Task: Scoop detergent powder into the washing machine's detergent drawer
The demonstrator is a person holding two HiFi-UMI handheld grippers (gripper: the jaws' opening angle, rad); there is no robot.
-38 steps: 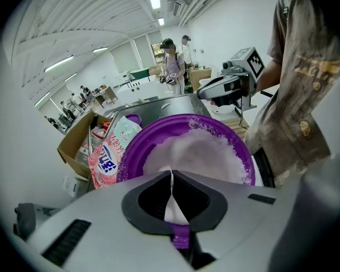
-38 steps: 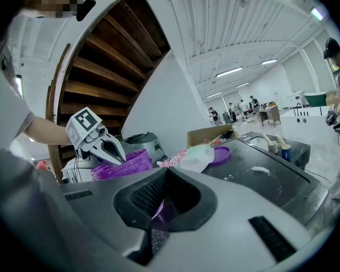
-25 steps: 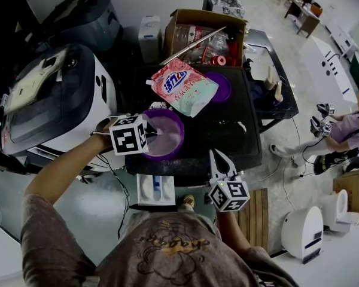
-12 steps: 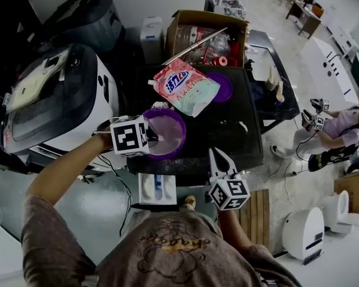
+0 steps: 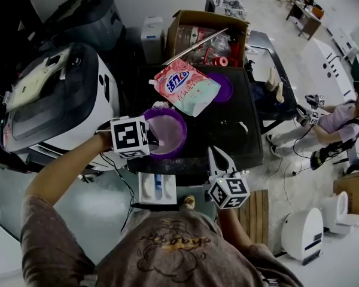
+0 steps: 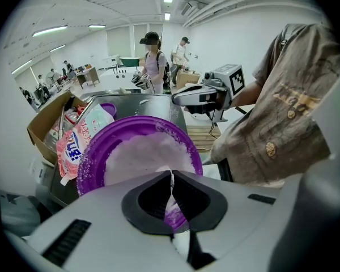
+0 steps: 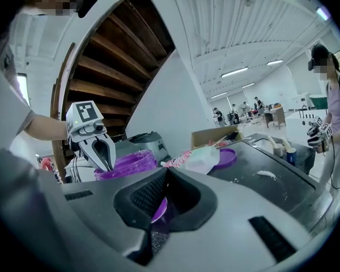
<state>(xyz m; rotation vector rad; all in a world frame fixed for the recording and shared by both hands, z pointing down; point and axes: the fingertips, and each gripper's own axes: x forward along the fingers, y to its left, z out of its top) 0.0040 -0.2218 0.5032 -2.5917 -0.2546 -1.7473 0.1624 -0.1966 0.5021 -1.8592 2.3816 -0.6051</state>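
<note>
As head view has it, L gripper (image 5: pixel 152 140) sits at near rim of round purple plastic bowl (image 5: pixel 179 118) of white detergent powder (image 5: pixel 166 135) on black table (image 5: pixel 227 130). White detergent drawer (image 5: pixel 156 189) is pulled out below, w/ R gripper (image 5: pixel 214 155) right of it. L gripper view: jaws pressed together over powder, nothing id'able held. R gripper view: jaws clamp what looks like small purple scoop (image 7: pixel 154 207), apart from bowl. Est. early: no powder visible in drawer, scooping + tipping left.
</note>
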